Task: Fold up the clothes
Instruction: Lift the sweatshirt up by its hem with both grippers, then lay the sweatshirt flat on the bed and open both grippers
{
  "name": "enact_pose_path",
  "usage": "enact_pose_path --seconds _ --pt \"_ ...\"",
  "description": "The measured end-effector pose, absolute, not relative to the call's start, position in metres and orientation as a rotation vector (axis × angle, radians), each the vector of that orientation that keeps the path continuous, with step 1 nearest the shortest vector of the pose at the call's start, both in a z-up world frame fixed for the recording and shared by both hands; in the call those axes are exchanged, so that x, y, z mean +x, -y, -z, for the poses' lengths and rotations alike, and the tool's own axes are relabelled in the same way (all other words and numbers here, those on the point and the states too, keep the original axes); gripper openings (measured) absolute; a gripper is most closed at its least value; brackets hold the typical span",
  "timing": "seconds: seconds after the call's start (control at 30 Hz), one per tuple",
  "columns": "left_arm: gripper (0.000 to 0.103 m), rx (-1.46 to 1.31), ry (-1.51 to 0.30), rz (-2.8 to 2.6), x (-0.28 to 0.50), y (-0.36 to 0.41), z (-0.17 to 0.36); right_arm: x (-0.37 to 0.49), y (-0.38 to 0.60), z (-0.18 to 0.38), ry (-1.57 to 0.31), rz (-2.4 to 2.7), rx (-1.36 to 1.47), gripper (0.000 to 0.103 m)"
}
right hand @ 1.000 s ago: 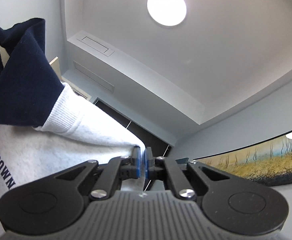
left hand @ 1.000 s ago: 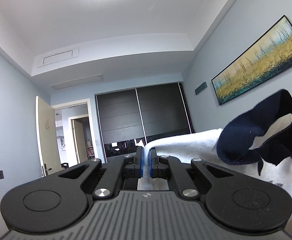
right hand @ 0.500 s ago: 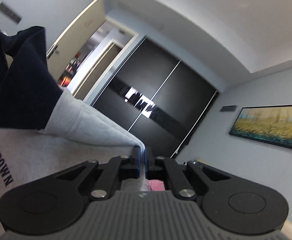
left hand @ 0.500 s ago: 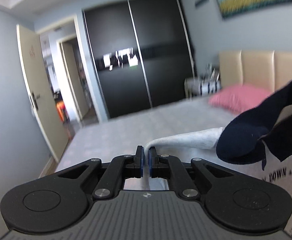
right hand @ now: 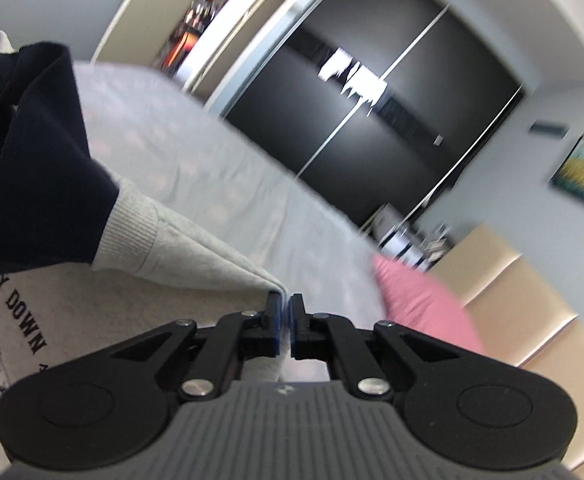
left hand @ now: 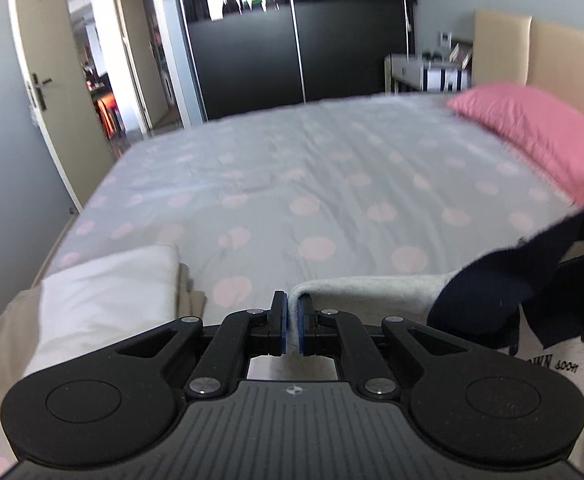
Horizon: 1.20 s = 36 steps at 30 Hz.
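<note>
We hold the light grey sweatshirt with dark navy sleeves (left hand: pixel 372 292) stretched above the bed with the grey, pink-dotted sheet (left hand: pixel 312 184). Both the left gripper (left hand: pixel 290 328) and the right gripper (right hand: pixel 285 326) have their fingers closed on its edge. A folded white cloth (left hand: pixel 107 300) lies on the bed at the left.

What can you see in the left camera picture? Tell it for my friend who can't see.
The left hand-held gripper pinches a corner of a grey sweatshirt with dark navy sleeves above a bed with a pink-dotted sheet. A folded white cloth lies at left, a pink pillow at right.
</note>
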<state>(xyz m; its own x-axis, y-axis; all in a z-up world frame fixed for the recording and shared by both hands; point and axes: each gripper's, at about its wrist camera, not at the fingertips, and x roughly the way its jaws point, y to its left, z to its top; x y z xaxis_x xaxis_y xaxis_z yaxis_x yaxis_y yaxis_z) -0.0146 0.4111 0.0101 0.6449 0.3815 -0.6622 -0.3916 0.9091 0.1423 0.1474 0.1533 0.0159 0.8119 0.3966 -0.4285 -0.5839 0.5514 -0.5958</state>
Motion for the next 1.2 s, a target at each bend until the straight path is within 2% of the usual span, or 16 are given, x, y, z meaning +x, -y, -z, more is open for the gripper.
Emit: enact_pose_path --seconds 0.23,0.33,0.57,0.67,0.7,0.77,1.0,1.2 --pt "0.004 -0.045 -0.908 -0.450 0.049 -0.437 0.066 0.217 -0.243 0.077 -0.468 -0.603 -0.786 0.005" --pt "0.004 -0.071 -0.964 -0.445 0.073 -0.447 0.095 0.219 -0.251 0.125 -0.541 -0.608 -0.778 0.005" --pt "0.012 -0.035 -1.029 -0.450 0.093 -0.453 0.136 0.255 -0.259 0.188 -0.689 -0.625 -0.740 0.006" --pt "0.017 -0.045 -1.032 -0.447 0.092 -0.455 0.141 0.249 -0.253 0.188 -0.696 -0.637 -0.738 0.015" --pt "0.020 -0.046 -1.023 -0.446 0.087 -0.453 0.138 0.246 -0.248 0.182 -0.688 -0.633 -0.737 0.027" --pt "0.025 -0.044 -1.011 -0.442 0.078 -0.455 0.132 0.242 -0.239 0.173 -0.676 -0.636 -0.725 0.036" --pt "0.043 -0.024 -1.001 -0.410 0.012 -0.439 0.100 0.217 -0.190 0.135 -0.729 -0.668 -0.663 0.036" --pt "0.044 -0.045 -1.018 -0.415 -0.060 -0.412 0.085 0.153 -0.130 0.115 -0.813 -0.715 -0.615 0.045"
